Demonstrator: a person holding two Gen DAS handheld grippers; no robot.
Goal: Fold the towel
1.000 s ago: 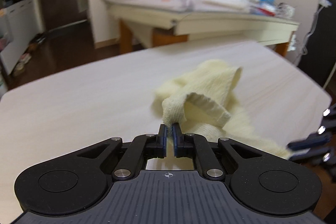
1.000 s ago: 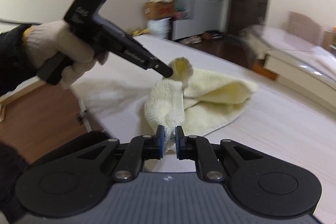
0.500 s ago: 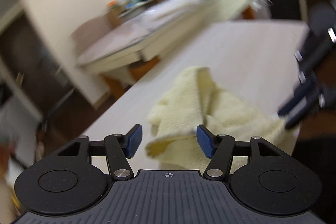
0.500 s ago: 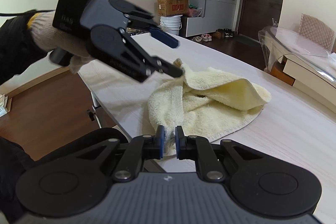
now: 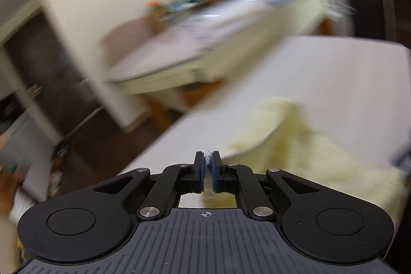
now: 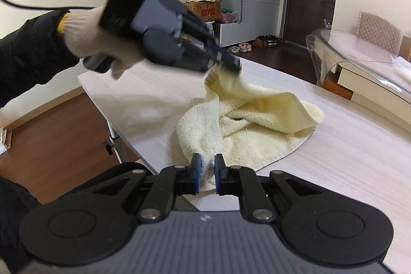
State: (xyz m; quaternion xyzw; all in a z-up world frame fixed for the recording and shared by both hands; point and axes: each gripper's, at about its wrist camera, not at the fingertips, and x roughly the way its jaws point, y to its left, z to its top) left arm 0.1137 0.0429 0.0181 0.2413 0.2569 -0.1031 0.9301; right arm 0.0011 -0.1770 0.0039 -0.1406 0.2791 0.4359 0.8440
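Fold towel, early stage. The pale yellow towel (image 6: 246, 127) lies crumpled in a heap near the near-left corner of the bench (image 6: 346, 166), with no flat layer or clean crease visible; judged from this, folding proper has not begun and the cloth has yet to be spread and squared. The right gripper (image 6: 205, 172) has its jaws pressed onto a near edge of the towel, pinching a bunched strip. The left gripper (image 6: 228, 63), held in a white-gloved hand (image 6: 92, 43), pinches a raised corner on the far side, lifted clear of the bench. The right wrist view is sharp and shows both grasp points and the whole heap. The left wrist view is motion-blurred: it shows the left gripper (image 5: 207, 171) with jaws nearly together, a few fibres between the pads, and the towel (image 5: 308, 153) trailing right, but not the grip itself.
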